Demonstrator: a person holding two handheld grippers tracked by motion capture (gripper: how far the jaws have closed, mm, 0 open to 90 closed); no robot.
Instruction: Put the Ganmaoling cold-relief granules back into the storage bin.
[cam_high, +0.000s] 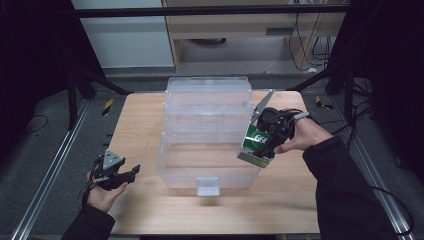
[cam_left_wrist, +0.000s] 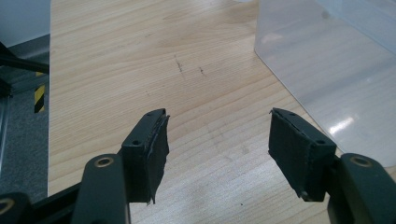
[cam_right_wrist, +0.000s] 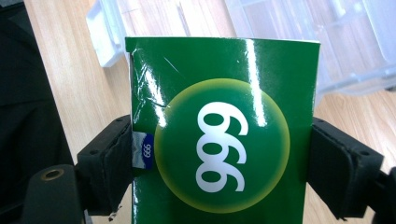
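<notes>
Fingers of the right gripper (cam_right_wrist: 219, 163) clamp both sides of the green box (cam_right_wrist: 224, 130), held tilted at the right edge of the clear drawer unit (cam_high: 210, 135), above its pulled-out bottom drawer (cam_high: 207, 172). The box's lower end is cut off in the right gripper view. Left of the unit, over bare table (cam_left_wrist: 140, 56), the left gripper (cam_left_wrist: 217, 140) gapes, holding nothing.

Green box (cam_right_wrist: 224, 135), front face: large white "999" inside a yellow-edged green circle, seen upside down in right gripper view, so it looks like "666". Small blue tab at box's left edge: "999" in white, turned sideways. High view: same box (cam_high: 256, 145), white digits partly visible, not legible.
</notes>
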